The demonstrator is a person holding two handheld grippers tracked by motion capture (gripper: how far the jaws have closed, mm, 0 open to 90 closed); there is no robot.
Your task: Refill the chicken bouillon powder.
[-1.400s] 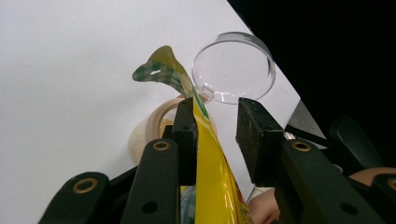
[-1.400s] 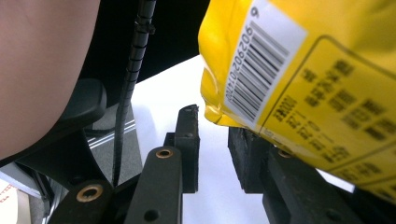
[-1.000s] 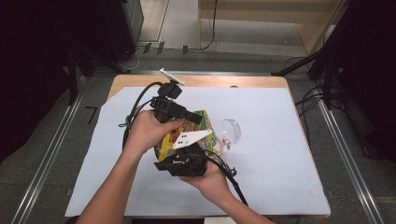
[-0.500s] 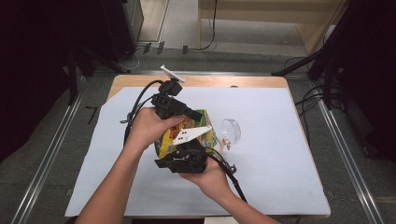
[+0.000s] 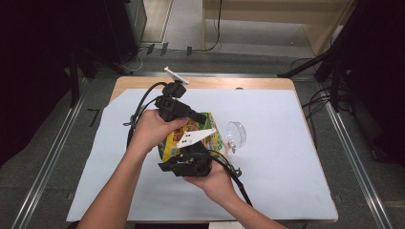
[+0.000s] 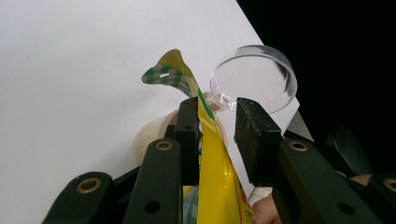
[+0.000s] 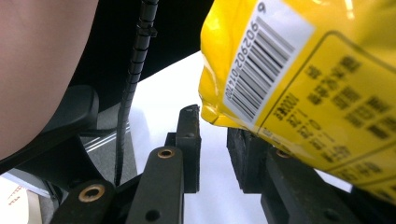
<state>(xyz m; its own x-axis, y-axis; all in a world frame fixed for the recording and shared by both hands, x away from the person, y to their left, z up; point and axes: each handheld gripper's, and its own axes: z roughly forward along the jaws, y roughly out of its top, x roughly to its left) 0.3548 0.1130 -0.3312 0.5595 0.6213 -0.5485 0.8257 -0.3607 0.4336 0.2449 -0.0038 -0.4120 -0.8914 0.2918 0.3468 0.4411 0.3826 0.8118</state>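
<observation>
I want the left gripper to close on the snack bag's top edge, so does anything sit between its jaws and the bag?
Nothing visible does. In the left gripper view the yellow bag already stands between the left gripper jaws, against one pad; the clear cup lies beyond the tips.

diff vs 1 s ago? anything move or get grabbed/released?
Almost nothing. In the high view the left gripper has shifted only slightly along the top of the yellow snack bag; nothing was taken hold of or let go. The bag's top edge sits between its jaws, against one pad with a gap to the other. Right gripper, clear plastic cup and white sheet stayed as they were.
</observation>
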